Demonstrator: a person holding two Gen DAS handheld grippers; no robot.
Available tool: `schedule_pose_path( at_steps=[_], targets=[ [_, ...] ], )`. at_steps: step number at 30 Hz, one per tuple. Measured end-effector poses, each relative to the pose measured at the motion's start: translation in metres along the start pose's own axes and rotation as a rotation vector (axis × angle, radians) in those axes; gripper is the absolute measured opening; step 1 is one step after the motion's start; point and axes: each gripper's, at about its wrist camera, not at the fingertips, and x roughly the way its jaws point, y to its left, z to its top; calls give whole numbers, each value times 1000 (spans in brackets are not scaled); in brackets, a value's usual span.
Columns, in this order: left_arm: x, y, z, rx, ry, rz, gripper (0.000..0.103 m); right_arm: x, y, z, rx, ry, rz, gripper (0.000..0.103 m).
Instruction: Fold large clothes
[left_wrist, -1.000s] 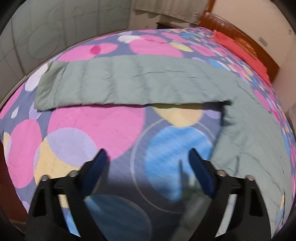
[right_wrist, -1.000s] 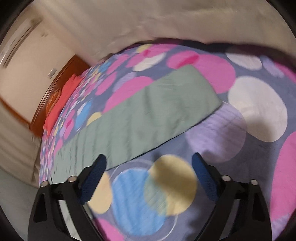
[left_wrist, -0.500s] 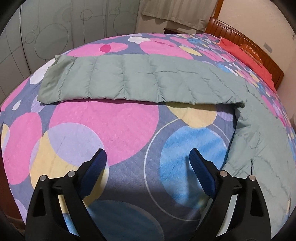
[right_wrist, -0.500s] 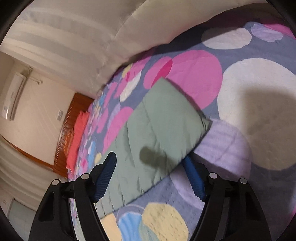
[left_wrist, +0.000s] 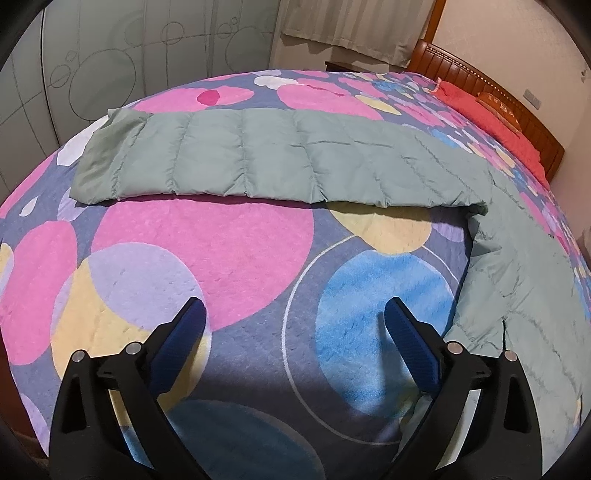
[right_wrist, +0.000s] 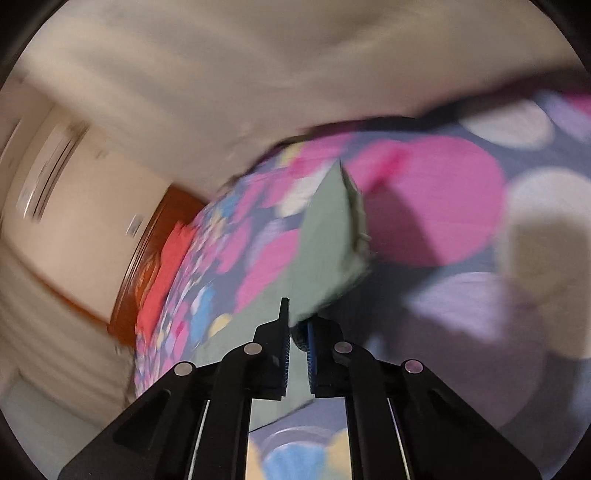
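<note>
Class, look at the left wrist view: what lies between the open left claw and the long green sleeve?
Only bare bedspread lies between the left claw and the sleeve; nothing else, as the left wrist view shows.

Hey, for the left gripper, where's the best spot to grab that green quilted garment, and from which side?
Probably the green quilted garment at its near edge, close to the cuff end on the left. That hem lies flat and free on the bedspread, so the open left gripper can slide in from the near side.

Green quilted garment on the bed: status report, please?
Right gripper jaws just closed on green quilted garment. Left gripper open, empty, over circle-patterned bedspread. Nothing in the way.
</note>
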Motion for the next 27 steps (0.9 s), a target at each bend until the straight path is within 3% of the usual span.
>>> schedule_pose_path(
  at_steps=[2,8,10,16,21,27],
  targets=[
    [2,-2,0,4,-1,-1,99,0,15,-5,-40,8,15,8],
    [4,-2,-2,5,-7,-1,100,34,147,-65,-338,130,143,8],
    [5,-2,-2,7,-6,2,101,48,194,-101,-440,188,191,8],
    [7,-4,-3,11,-9,5,101,75,280,-200,-625,354,303,7],
    [8,-4,-3,11,-12,4,101,89,323,-270,-751,463,352,7],
    [8,-4,-3,12,-13,4,101,96,337,-329,-845,586,366,7]
  ],
)
